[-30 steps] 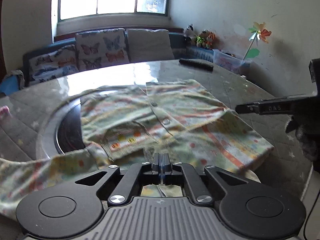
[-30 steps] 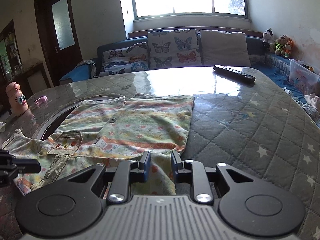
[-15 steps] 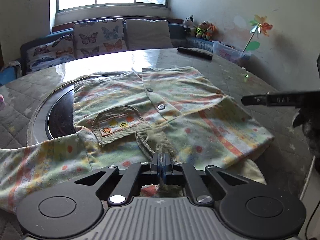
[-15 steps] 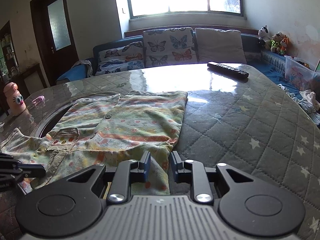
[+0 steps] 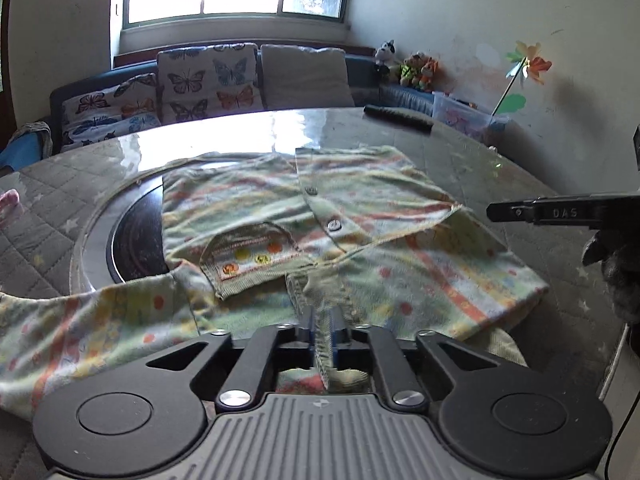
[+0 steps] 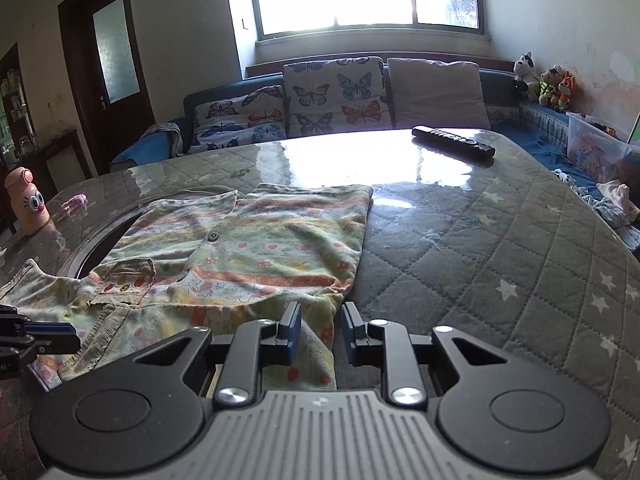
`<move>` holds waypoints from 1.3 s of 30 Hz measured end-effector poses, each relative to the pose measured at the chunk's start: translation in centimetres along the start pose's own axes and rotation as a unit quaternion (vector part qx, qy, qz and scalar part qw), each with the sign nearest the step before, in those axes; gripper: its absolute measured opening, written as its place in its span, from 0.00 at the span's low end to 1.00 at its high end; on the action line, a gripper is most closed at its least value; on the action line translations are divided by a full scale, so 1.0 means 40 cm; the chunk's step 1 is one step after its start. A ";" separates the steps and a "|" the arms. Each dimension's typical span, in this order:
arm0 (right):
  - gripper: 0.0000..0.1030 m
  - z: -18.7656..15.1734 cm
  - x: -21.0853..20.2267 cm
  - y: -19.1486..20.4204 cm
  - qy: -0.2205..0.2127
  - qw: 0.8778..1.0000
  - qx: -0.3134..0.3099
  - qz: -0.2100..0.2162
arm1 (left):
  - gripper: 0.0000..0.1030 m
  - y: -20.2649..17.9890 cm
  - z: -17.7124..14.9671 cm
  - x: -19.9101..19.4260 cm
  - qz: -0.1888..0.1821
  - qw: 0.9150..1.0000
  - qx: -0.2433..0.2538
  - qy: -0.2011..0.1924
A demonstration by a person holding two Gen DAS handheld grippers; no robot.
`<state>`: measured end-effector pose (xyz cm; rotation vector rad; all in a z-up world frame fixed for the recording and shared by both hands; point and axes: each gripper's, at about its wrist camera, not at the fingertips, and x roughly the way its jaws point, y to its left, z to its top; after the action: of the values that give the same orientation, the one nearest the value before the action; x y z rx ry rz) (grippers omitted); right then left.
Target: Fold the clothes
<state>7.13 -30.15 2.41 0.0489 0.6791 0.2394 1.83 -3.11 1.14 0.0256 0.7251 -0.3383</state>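
A small patterned green shirt with buttons and a chest pocket lies partly folded on the quilted table; it also shows in the right wrist view. My left gripper is shut on the shirt's ribbed collar edge and holds it above the cloth. A sleeve trails to the left. My right gripper is open, its fingers low over the shirt's near right edge, with cloth between them. The right gripper's finger shows at the right of the left wrist view.
A black remote lies at the table's far right. A round dark inset lies under the shirt's left part. A pink bottle stands at the far left. A sofa with butterfly cushions is behind the table.
My left gripper has pulled back towards me with the collar edge in it, so the shirt front has unrolled. My right gripper has stayed open and drawn back a little.
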 end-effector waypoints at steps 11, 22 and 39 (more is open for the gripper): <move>0.21 0.001 -0.005 0.006 -0.002 1.000 -0.002 0.005 | 0.05 -0.004 0.005 0.024 -0.008 1.000 -0.006 0.007; 0.21 0.016 0.003 0.023 -0.014 1.000 -0.006 0.015 | 0.05 0.006 0.038 -0.020 0.000 1.000 -0.014 -0.017; 0.16 -0.002 0.086 0.101 0.012 0.997 -0.074 0.001 | 0.23 0.065 -0.012 -0.020 0.027 0.999 -0.027 0.007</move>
<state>8.85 -25.42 0.70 -0.0959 0.6840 0.2929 1.78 -0.34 1.04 -0.0032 0.7451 -0.2663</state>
